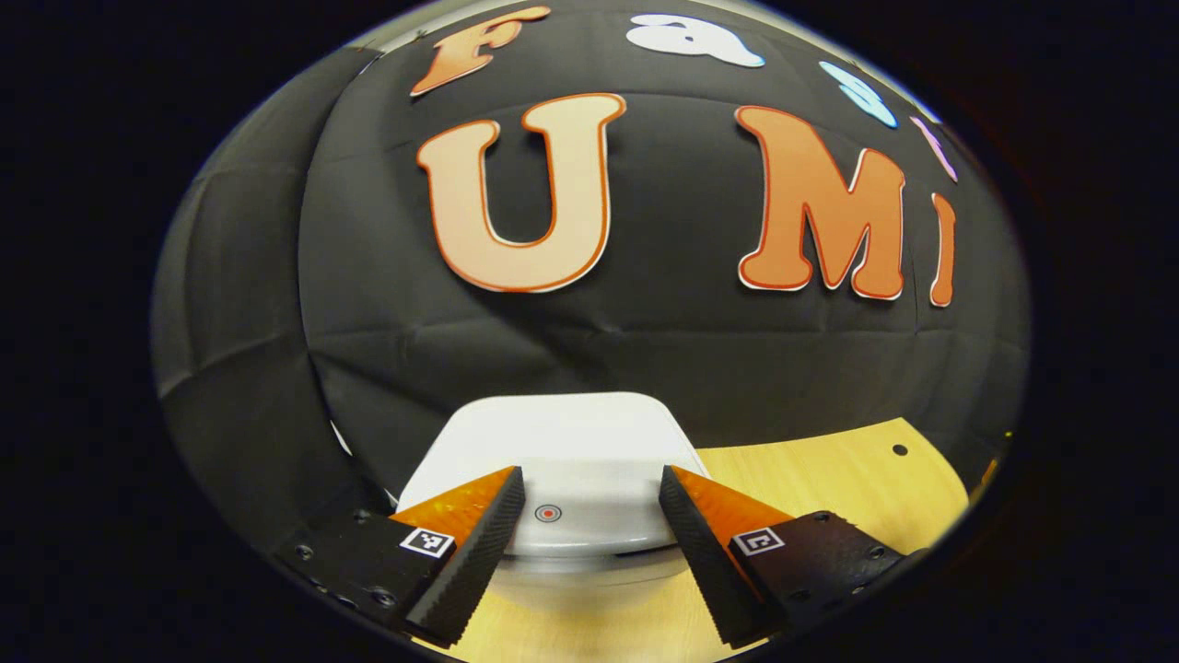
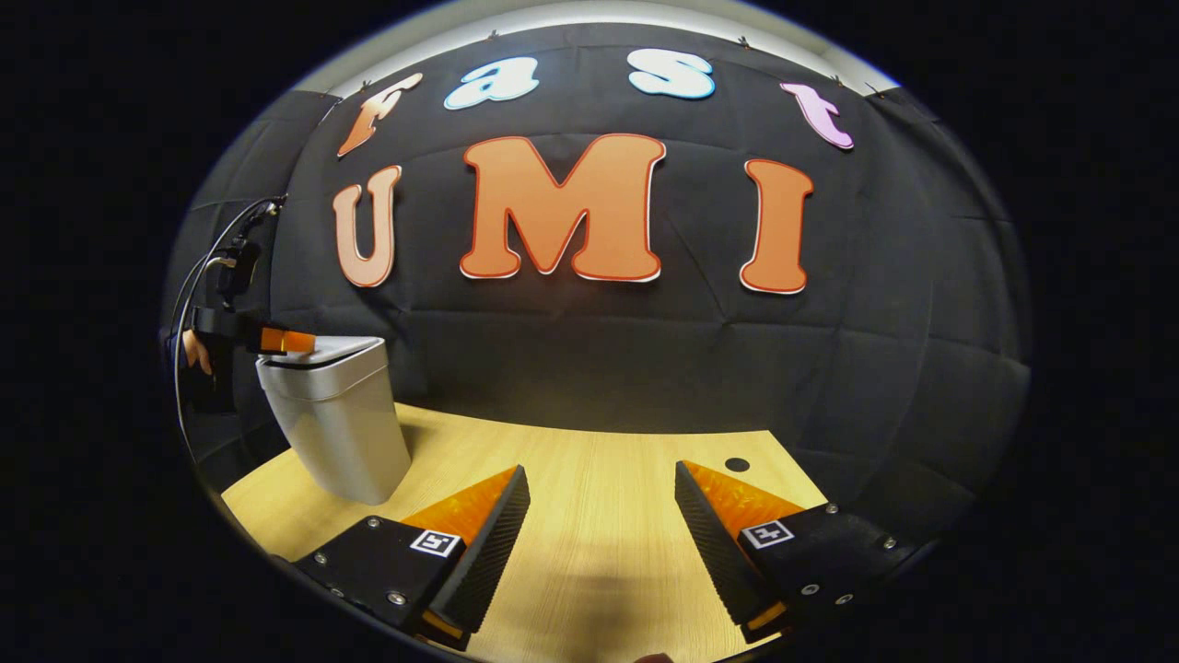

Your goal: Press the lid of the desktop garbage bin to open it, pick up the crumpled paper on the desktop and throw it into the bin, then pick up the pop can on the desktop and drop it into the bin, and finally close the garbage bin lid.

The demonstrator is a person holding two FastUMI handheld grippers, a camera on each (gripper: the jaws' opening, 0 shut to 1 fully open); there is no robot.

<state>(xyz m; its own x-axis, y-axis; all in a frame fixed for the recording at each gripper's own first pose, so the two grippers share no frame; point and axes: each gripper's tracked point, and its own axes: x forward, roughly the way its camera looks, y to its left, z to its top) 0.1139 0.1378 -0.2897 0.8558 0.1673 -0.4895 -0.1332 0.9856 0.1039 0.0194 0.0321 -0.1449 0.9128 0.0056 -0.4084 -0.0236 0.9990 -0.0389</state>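
Note:
A white desktop garbage bin (image 1: 571,460) stands right in front of my left gripper (image 1: 592,483), its lid shut, with a small red round mark (image 1: 548,513) near the lid's front edge. The left gripper is open, its fingertips just over the lid's front, nothing between them. In the right gripper view the same bin (image 2: 336,419) stands at the far left of the wooden table (image 2: 589,479), and the left gripper (image 2: 281,341), held by a hand (image 2: 193,352), rests at the lid's top edge. My right gripper (image 2: 601,483) hangs open over bare table.
The wooden table (image 1: 829,479) has a small dark hole (image 2: 737,464) near its back right corner (image 1: 899,450). Black cloth walls close the booth behind and to the sides of the table. A cable (image 2: 207,267) runs up from the left gripper.

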